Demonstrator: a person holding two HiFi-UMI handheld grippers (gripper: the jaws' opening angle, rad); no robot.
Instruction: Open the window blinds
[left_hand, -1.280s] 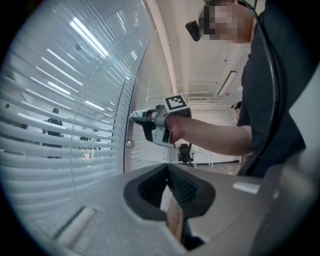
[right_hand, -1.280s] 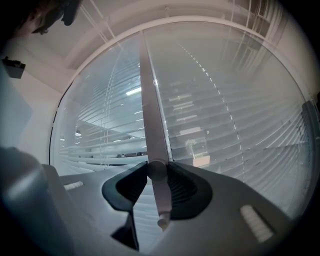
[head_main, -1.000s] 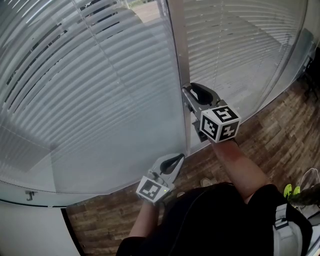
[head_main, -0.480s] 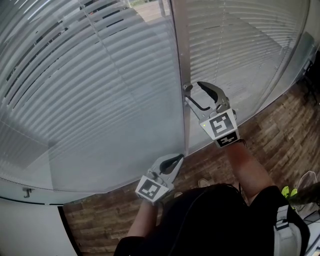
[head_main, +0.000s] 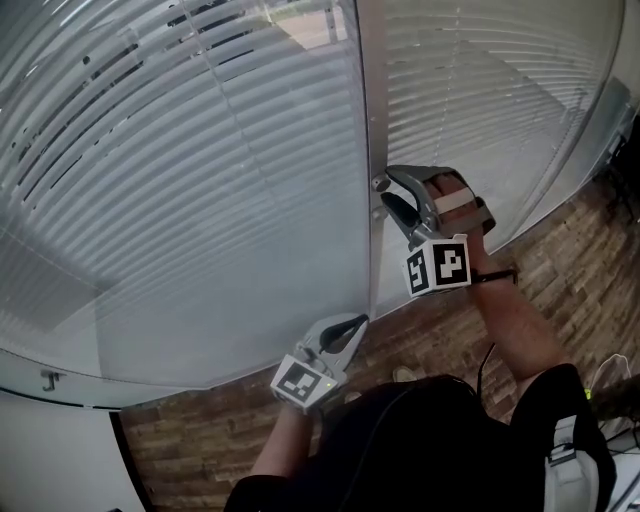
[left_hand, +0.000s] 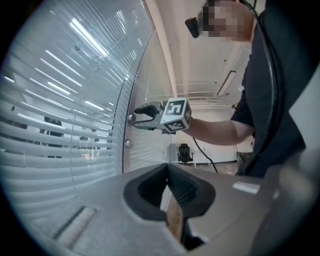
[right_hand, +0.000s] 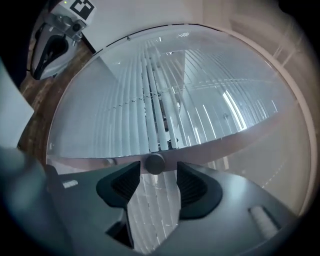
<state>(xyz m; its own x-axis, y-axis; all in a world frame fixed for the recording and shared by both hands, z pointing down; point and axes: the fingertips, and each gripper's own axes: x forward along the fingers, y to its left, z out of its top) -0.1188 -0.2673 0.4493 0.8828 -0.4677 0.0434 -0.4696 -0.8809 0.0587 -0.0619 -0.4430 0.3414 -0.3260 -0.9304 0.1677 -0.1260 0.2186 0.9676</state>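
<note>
White slatted blinds (head_main: 200, 180) hang behind glass on both sides of a grey upright frame post (head_main: 365, 110). A small round knob (head_main: 378, 184) sticks out of the post. My right gripper (head_main: 386, 188) is level at the post, jaws open. In the right gripper view the knob (right_hand: 155, 163) sits between the tips of the right gripper (right_hand: 154, 174), with a gap on each side. My left gripper (head_main: 358, 322) hangs lower by the foot of the post, shut on nothing. From the left gripper view (left_hand: 168, 172) I see the right gripper (left_hand: 136, 116) at the knob.
A brown wood-pattern floor (head_main: 560, 250) runs along the foot of the glass. A white ledge (head_main: 60, 440) lies at the lower left. The person's dark shirt (head_main: 420, 450) fills the bottom of the head view. An office chair (left_hand: 185, 150) stands far behind.
The right gripper rolled about a quarter turn at the knob and its jaws spread wider. The left gripper stayed where it was.
</note>
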